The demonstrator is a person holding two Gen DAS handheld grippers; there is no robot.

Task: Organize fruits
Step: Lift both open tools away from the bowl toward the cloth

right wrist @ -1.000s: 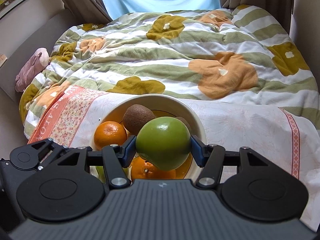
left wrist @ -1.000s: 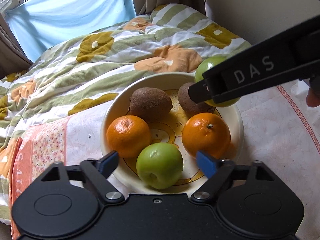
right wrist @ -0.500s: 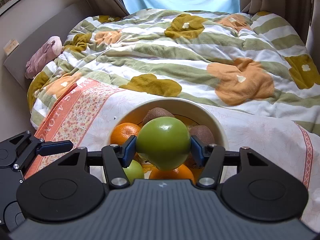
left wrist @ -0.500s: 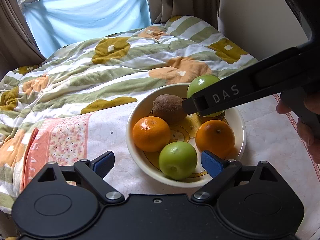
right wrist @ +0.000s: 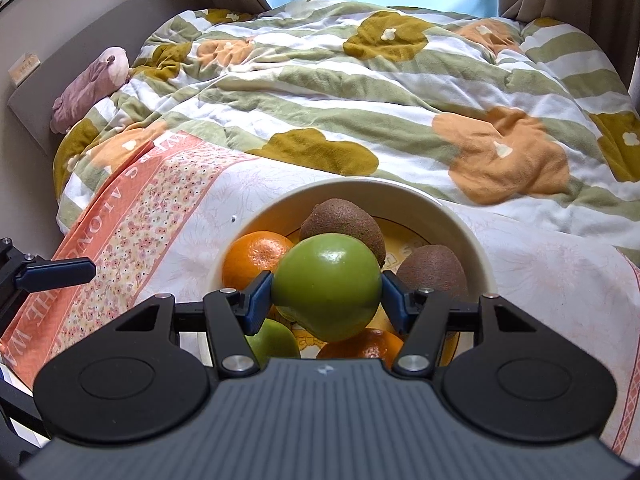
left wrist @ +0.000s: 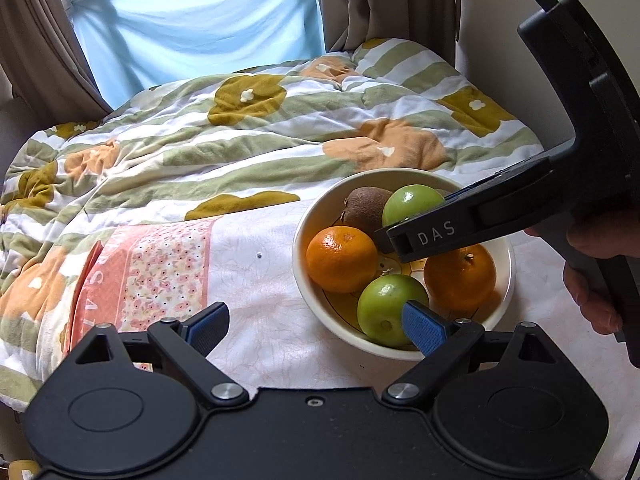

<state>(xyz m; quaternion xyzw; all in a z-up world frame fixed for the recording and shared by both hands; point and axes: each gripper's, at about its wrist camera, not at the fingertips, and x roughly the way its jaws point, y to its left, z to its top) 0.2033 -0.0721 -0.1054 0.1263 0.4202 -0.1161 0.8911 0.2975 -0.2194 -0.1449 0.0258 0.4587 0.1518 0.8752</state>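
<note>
Green apple (right wrist: 327, 286) is pinched between the pads of the right gripper (right wrist: 327, 300), hanging over the middle of the cream bowl (right wrist: 476, 236), which sits on a floral cloth (right wrist: 168, 216) at the foot of a quilted bed (right wrist: 360, 92). Step in hand, as I judge it: placing this apple into the bowl. Next move calls for lowering it into a free gap, then letting the pads part without knocking its neighbours. Bowl contents: two kiwis (right wrist: 344, 222), two mandarins (left wrist: 341, 259) and a second green apple (left wrist: 390, 309), all on the bowl floor, crowded. Left gripper (left wrist: 316, 326) is spread wide and empty, near the bowl's near rim, over the cloth.
</note>
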